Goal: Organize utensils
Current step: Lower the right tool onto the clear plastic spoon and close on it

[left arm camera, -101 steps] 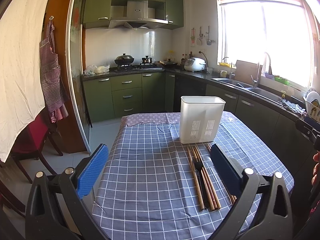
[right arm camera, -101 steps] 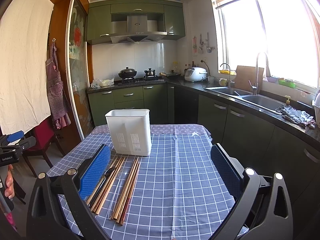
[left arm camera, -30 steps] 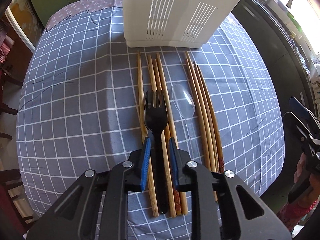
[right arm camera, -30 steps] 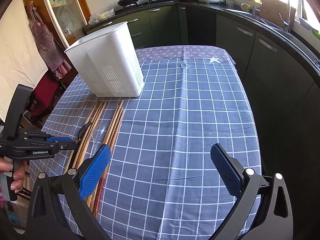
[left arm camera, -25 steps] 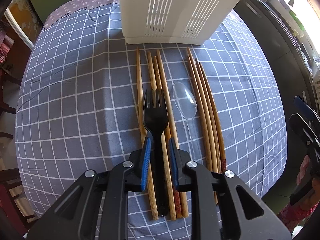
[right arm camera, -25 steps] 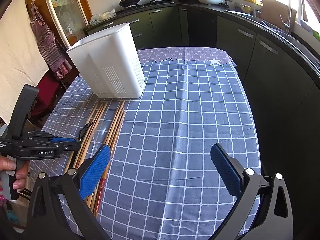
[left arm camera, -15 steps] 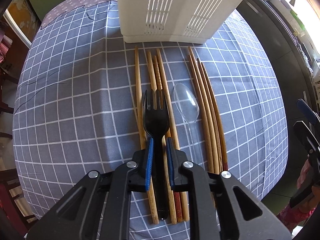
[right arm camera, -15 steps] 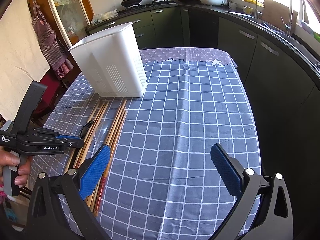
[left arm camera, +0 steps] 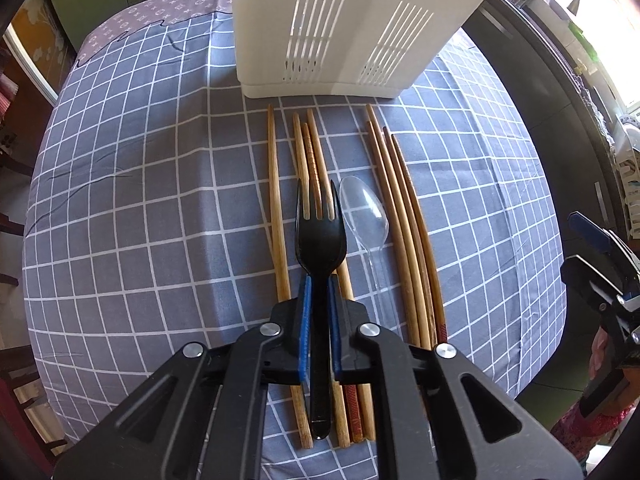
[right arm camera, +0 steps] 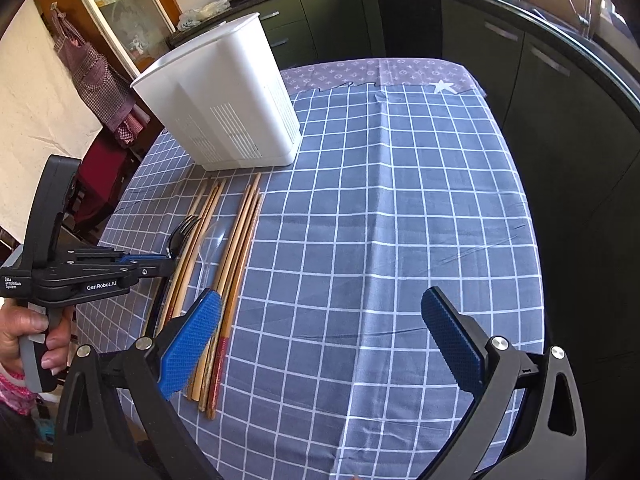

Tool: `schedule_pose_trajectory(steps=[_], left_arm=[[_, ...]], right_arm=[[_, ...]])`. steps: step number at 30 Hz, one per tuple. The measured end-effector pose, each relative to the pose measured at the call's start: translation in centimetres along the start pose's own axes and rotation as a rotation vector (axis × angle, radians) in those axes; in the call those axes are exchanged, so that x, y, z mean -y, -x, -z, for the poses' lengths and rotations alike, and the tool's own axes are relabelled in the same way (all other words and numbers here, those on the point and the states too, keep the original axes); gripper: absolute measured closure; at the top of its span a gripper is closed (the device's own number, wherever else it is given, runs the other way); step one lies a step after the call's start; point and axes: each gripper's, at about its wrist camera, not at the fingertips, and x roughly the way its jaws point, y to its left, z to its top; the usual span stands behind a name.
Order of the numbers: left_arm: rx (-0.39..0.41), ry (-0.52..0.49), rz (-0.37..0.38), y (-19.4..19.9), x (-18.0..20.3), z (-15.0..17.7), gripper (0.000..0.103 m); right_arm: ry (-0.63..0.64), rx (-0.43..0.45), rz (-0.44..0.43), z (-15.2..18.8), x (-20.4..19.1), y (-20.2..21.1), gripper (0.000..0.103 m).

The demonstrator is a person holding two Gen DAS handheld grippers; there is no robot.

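The sorting is barely begun. The left gripper (left arm camera: 319,280) has its jaws closed on the handle of the black plastic fork (left arm camera: 320,236), whose tines point toward the tall white slotted plastic utensil holder (left arm camera: 352,28) at the far end of the surface, which is covered by a blue-grey checked tablecloth (left arm camera: 140,200). Whether the fork has left the cloth is hard to judge; it seems to sit over the chopsticks beneath it, possibly just raised.

Everything else lies flat on the cloth in front of the holder. A group of four wooden chopsticks (left arm camera: 276,200) lies under and to the left of the fork. The clear plastic spoon (left arm camera: 366,212) rests just beside the fork's right side. Beyond it lies a second bundle of wooden chopsticks (left arm camera: 404,216), one of them with a reddish end.

The right gripper (right arm camera: 320,332) hovers over bare cloth with its jaws wide apart, holding nothing, well to the right of the utensils.

The holder's inside is out of sight in both views, so nothing can be counted as stowed. As I read it, the fork is the first piece in hand, and the spoon and both sets of chopsticks remain to be placed in the holder.
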Motion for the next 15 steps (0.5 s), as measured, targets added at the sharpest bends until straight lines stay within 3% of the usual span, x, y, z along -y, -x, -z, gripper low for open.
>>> schedule_pose_trajectory(steps=[3, 8, 13, 15], left_arm=[[0.027, -0.008, 0.000, 1.1, -0.4, 0.3, 0.095], [0.095, -0.006, 0.004, 3.7, -1.4, 0.7, 0.095], [0.157, -0.001, 0.008, 6.5, -2.1, 1.4, 0.095], [0.171, 0.000, 0.003, 7.0, -2.3, 1.5, 0.095]], right_arm=[[0.018, 0.000, 0.023, -0.1, -0.6, 0.0, 0.004], [0.061, -0.046, -0.008, -0.7, -2.8, -0.4, 0.007], [0.131, -0.111, -0.003, -1.8, -6.4, -1.8, 0.028], [0.155, -0.147, -0.011, -2.2, -7.9, -2.8, 0.042]])
